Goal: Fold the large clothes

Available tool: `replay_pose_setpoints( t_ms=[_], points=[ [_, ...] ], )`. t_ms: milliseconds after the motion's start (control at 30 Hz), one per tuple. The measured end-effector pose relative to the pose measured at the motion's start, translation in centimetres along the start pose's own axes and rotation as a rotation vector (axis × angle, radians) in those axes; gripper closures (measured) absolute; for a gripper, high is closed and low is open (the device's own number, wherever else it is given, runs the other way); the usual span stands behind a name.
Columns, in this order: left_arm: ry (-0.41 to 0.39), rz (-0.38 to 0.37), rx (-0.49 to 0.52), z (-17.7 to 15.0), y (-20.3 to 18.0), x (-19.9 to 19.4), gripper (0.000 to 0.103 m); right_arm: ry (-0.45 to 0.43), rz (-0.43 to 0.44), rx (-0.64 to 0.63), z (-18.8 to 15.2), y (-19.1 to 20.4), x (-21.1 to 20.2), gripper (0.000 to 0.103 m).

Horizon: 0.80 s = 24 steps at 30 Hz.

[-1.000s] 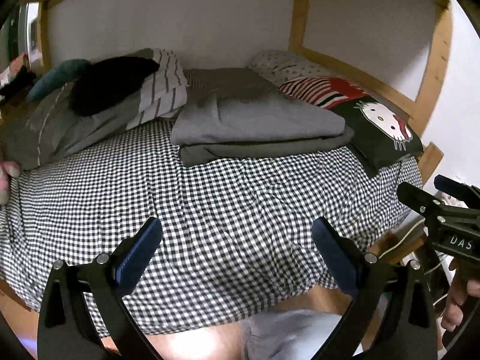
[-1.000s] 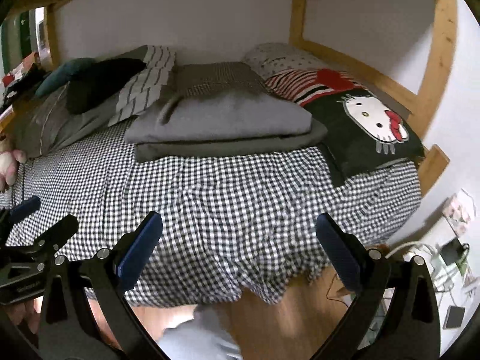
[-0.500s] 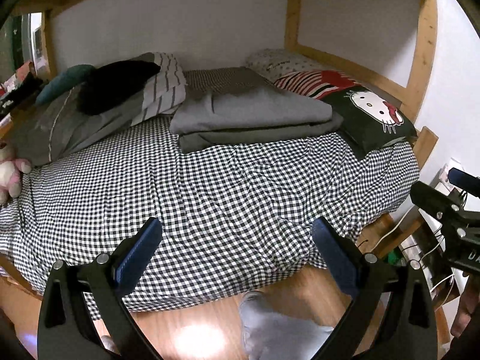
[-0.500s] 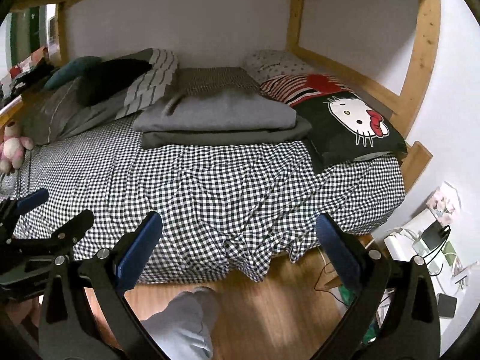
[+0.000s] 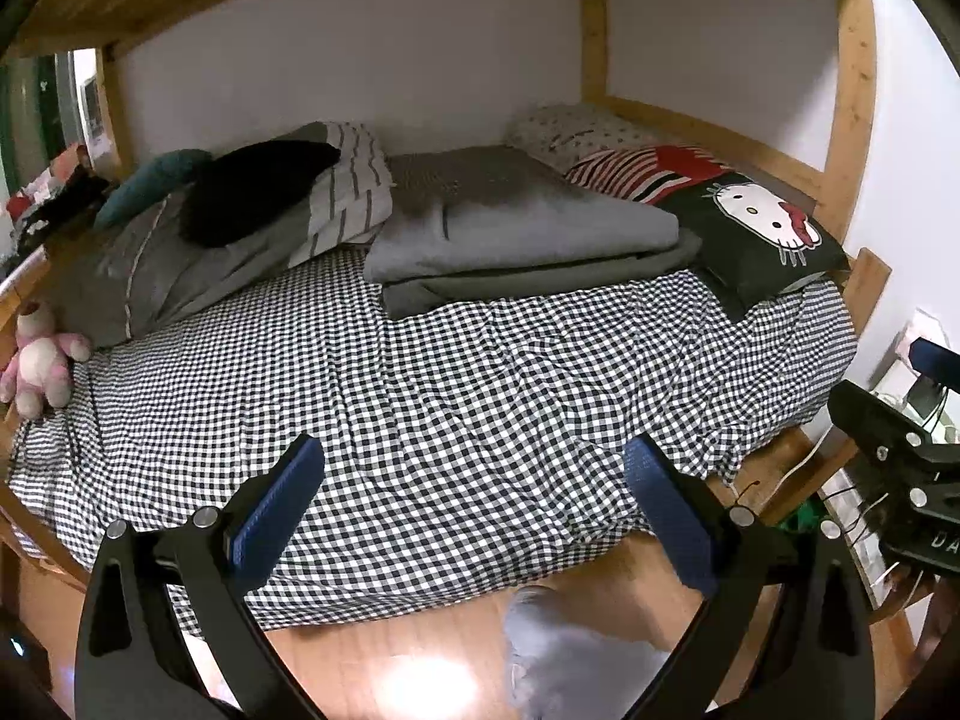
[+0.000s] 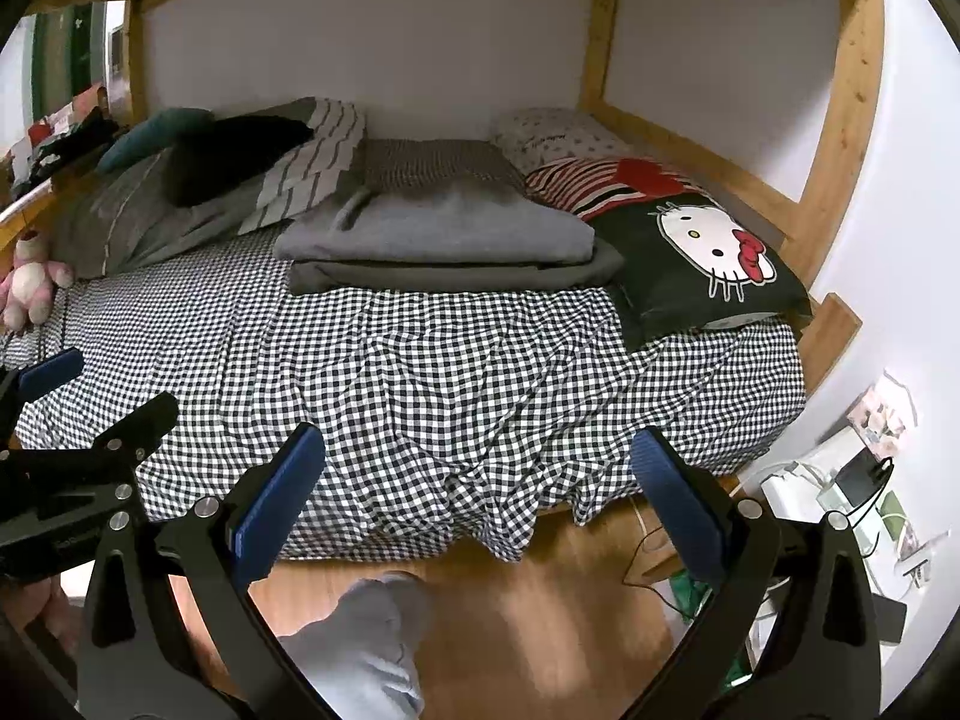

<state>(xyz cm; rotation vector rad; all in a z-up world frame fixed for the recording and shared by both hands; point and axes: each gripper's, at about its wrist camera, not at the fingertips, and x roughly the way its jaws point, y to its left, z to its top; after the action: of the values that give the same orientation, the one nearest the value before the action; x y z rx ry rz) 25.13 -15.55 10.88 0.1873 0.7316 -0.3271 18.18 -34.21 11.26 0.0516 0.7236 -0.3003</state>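
Folded grey clothes [image 5: 516, 234] lie on the checked bed [image 5: 420, 396].
My left hand-held gripper [image 5: 474, 498] and right hand-held gripper [image 6: 480, 492] gape wide, empty.

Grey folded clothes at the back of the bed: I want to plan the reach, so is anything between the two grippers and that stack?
Nothing visible blocks it. Between the open left gripper, the open right gripper and the grey folded clothes lies only bare checkered sheet. The cat-print pillow sits beside the stack, not in front.
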Motion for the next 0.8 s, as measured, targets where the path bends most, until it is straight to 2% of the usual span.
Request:
replay_pose_setpoints(
  t_ms=[367,600,733,800],
  points=[
    [-0.011,0.037,0.000,0.15,-0.01,-0.23,0.004,0.003,0.011,-0.019,-0.09,0.55,0.14,0.003],
    [0.001,0.016,-0.018,0.16,-0.04,-0.16,0.004,0.004,0.016,-0.020,-0.13,0.54,0.11,0.003],
    [-0.005,0.071,-0.005,0.13,-0.40,-0.31,0.004,0.000,0.016,-0.025,-0.04,0.59,0.09,0.003],
    [-0.010,0.070,-0.020,0.17,-0.21,-0.39,0.004,-0.002,0.014,-0.027,-0.06,0.64,0.08,0.003]
  ],
)
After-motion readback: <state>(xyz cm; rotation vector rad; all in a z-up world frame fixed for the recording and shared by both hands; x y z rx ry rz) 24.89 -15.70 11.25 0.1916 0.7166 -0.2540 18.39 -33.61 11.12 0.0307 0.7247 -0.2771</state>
